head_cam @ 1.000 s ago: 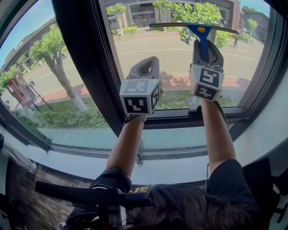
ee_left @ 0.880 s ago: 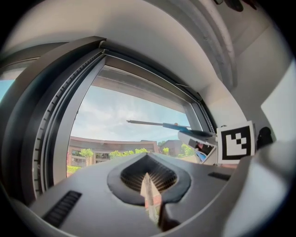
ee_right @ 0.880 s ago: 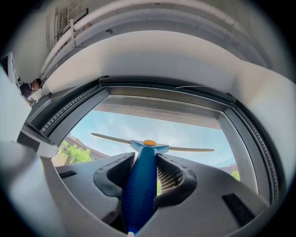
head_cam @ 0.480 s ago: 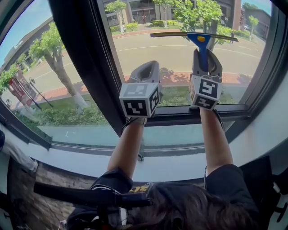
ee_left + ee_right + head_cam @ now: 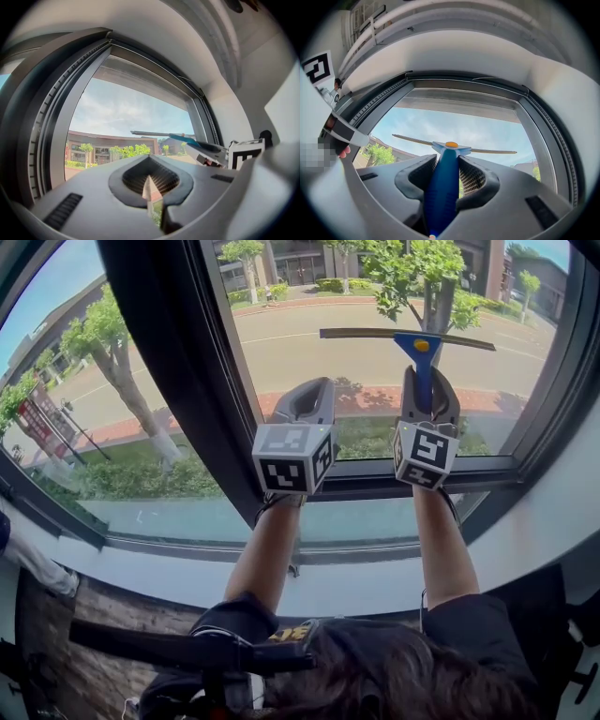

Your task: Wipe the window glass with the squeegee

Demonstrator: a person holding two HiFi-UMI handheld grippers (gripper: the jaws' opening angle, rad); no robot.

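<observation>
While my right gripper [image 5: 443, 168] clenches its two dark, ribbed fingers [image 5: 474, 177] on the smooth blue plastic handle of the one squeegee [image 5: 419, 352], the tool's long, thin, straight blade lies level across the window glass [image 5: 309, 343], high on the pane. A round orange button sits where handle meets blade. My left gripper [image 5: 305, 395] is raised beside the right one, apart from the tool, with its two fingers [image 5: 136, 176] pressed together at the tips on nothing. Each gripper carries one white cube [image 5: 293, 457] with black square markers, two in all. A dark, smooth frame [image 5: 159, 362] borders the glass.
</observation>
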